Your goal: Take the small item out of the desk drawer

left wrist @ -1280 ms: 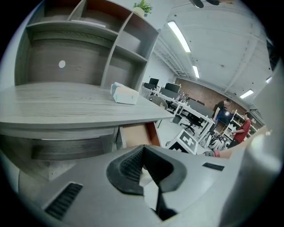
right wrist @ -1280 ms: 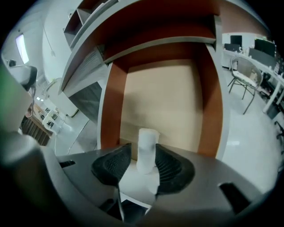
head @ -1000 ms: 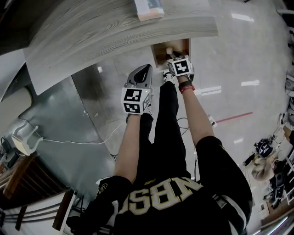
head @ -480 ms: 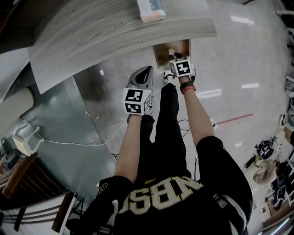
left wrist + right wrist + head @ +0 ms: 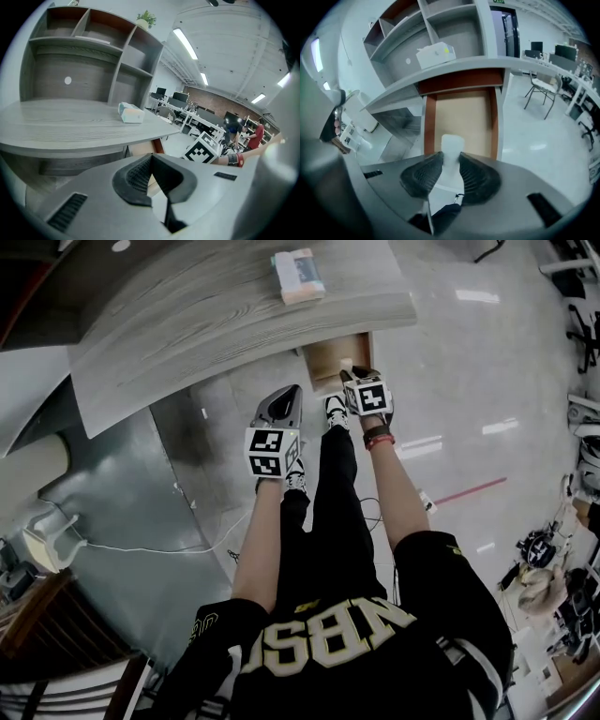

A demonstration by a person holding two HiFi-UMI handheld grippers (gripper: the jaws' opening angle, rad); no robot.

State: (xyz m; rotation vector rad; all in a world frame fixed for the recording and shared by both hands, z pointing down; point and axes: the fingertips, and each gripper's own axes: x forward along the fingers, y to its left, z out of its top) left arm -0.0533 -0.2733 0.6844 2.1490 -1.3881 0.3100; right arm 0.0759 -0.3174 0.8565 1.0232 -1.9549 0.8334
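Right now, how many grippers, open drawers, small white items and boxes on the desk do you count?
1 small white item
2 grippers: left gripper shut and empty; right gripper, jaws just closed on that item
1 open drawer
1 box on the desk
Total: 5

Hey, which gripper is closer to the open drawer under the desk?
Right. The right gripper is over the front of the drawer, its jaws just closed on a small white item; the left gripper sits shut and empty, off to its left.
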